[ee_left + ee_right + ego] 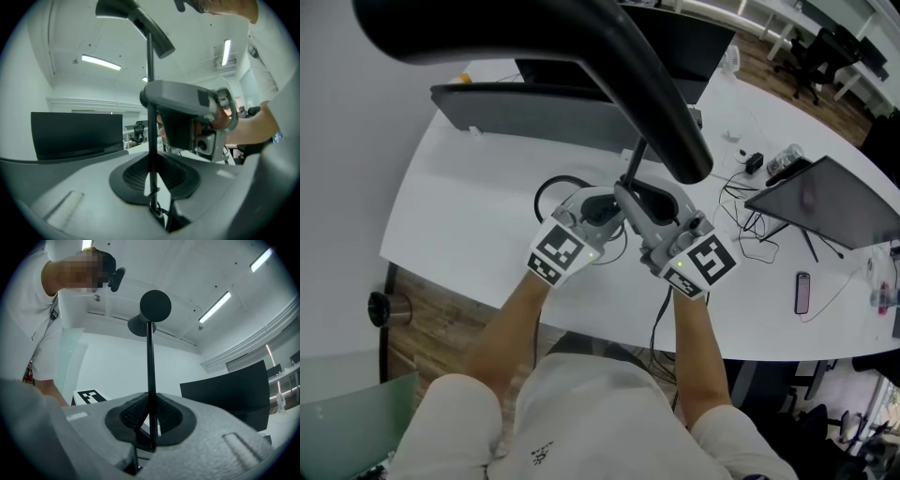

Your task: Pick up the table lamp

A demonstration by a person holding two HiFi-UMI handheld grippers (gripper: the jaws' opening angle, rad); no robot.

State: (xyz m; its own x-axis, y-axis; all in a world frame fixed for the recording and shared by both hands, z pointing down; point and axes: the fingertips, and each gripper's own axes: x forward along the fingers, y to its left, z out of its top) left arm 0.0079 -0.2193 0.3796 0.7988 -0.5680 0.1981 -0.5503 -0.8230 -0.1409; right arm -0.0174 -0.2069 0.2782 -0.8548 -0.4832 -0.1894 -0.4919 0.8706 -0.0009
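The table lamp has a black curved head (581,52) that looms close under the head view's top edge, and a thin black stem (634,157) running down between both grippers. My left gripper (605,208) and right gripper (649,220) face each other over the white table (450,206). Each is shut on the stem. In the left gripper view the stem (150,117) stands upright in my left gripper (152,187), with the lamp head (136,18) above. In the right gripper view my right gripper (151,427) pinches the stem (150,362) below the head (154,305). The lamp's base is hidden.
A dark monitor (534,108) stands at the table's back. A laptop (834,202), loose cables (750,225) and a phone (802,292) lie to the right. A black cable loop (548,192) lies beside the left gripper. A metal bin (389,307) stands on the wooden floor left.
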